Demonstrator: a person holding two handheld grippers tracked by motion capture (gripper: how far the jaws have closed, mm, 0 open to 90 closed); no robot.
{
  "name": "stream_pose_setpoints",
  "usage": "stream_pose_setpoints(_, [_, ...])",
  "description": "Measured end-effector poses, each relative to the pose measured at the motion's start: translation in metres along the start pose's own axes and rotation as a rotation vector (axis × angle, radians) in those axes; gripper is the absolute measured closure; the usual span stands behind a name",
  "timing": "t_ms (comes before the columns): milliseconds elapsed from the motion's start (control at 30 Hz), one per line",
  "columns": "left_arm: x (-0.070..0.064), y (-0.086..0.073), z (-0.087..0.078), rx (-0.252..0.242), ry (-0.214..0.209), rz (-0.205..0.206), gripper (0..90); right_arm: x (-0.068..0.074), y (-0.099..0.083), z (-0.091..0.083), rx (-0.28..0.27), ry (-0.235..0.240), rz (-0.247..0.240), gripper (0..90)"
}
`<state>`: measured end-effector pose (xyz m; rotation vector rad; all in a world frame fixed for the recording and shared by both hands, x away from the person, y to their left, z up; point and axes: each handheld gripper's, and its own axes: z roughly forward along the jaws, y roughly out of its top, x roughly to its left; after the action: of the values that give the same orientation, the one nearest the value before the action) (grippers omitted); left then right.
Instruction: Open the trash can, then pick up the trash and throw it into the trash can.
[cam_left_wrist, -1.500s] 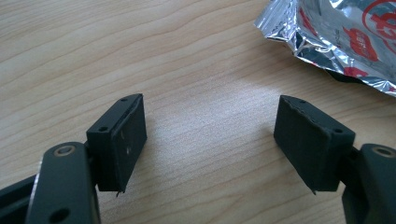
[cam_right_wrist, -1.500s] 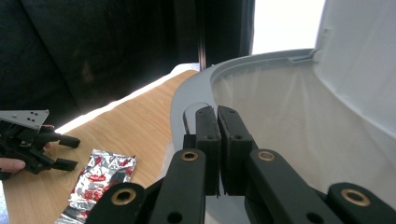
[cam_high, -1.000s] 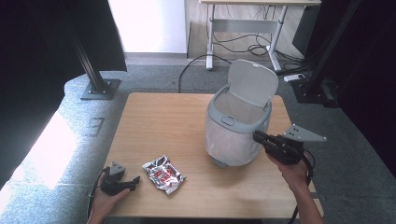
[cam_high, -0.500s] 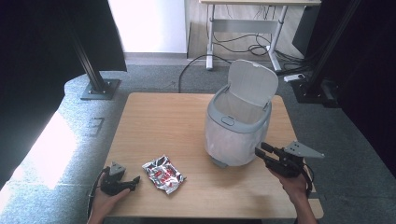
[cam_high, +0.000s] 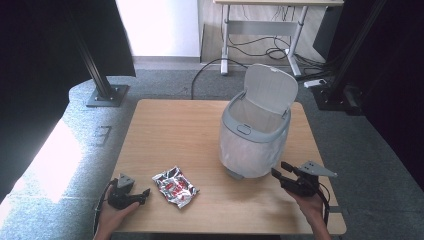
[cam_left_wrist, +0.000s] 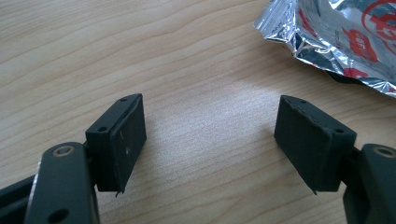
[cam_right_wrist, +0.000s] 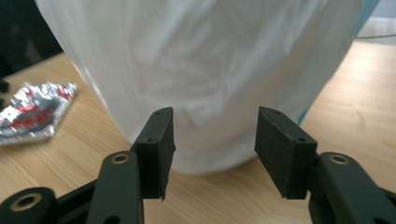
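A crinkled silver and red foil packet (cam_high: 174, 186) lies flat on the wooden table (cam_high: 175, 130), near its front left. My left gripper (cam_high: 142, 195) rests low on the table just left of the packet (cam_left_wrist: 343, 35), open, with bare wood between its jaws. A grey bin (cam_high: 256, 132) with a white liner and its lid raised stands at the right of the table. My right gripper (cam_high: 280, 171) hovers open by the bin's lower right side, and the white liner (cam_right_wrist: 210, 70) is close in front of its jaws. The packet (cam_right_wrist: 32, 109) lies off to its left.
The table's front edge runs just below both hands. A black stand foot (cam_high: 105, 95) sits on the grey floor at the far left. A desk frame (cam_high: 260, 30) with cables stands behind the table. Bare wood lies between the packet and the bin.
My right gripper has dropped down and toward the table's front edge, coming away from the bin's side. The left gripper and the packet have stayed put.
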<state>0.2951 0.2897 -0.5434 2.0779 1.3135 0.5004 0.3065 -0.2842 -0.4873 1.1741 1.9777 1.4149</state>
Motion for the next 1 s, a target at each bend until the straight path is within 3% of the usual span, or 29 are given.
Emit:
stream_pose_setpoints(267, [0.0,0.0,0.001,-0.002,-0.002,0.001,24.6,-0.005,-0.012,0.006,0.034,0.008,0.038,44.0])
stream_pose_setpoints(433, [0.0,0.001,0.0,0.0,0.002,-0.007,25.2,-0.001,-0.017,0.005,0.043,-0.016,0.02,42.7])
stream_pose_setpoints(700, [0.006,0.0,-0.002,-0.01,0.001,-0.071,29.6,-0.002,-0.026,0.006,0.082,-0.037,-0.006,42.1])
stream_pose_setpoints(1000, [0.011,0.002,-0.009,-0.055,-0.028,-0.095,32.5,-0.002,-0.03,0.008,0.103,-0.052,-0.018,41.6])
